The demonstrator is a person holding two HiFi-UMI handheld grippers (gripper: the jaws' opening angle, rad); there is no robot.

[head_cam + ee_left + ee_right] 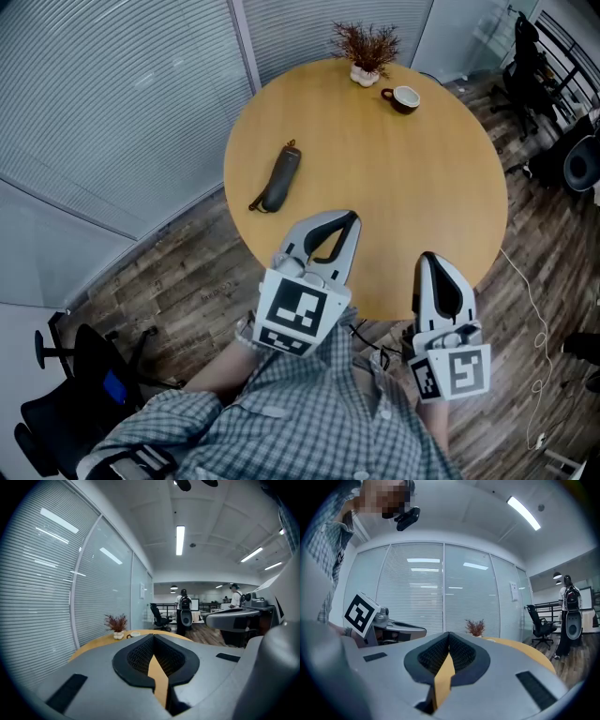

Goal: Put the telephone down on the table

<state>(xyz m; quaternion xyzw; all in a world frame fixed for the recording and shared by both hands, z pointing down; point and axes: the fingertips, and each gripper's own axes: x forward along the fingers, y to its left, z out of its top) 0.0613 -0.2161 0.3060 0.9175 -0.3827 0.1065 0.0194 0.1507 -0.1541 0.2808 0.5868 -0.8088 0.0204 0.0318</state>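
telephone (279,178) lay on the table (422,178), well clear of the left gripper (349,220) and right gripper (429,261). both jaws were together, empty.

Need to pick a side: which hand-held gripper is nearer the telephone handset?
Left. The left hand-held gripper is over the table's near edge, just right of the telephone handset; the right hand-held gripper sits farther right.

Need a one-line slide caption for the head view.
Telephone lies on the round table; left gripper and right gripper held at its near edge, jaws shut, empty.
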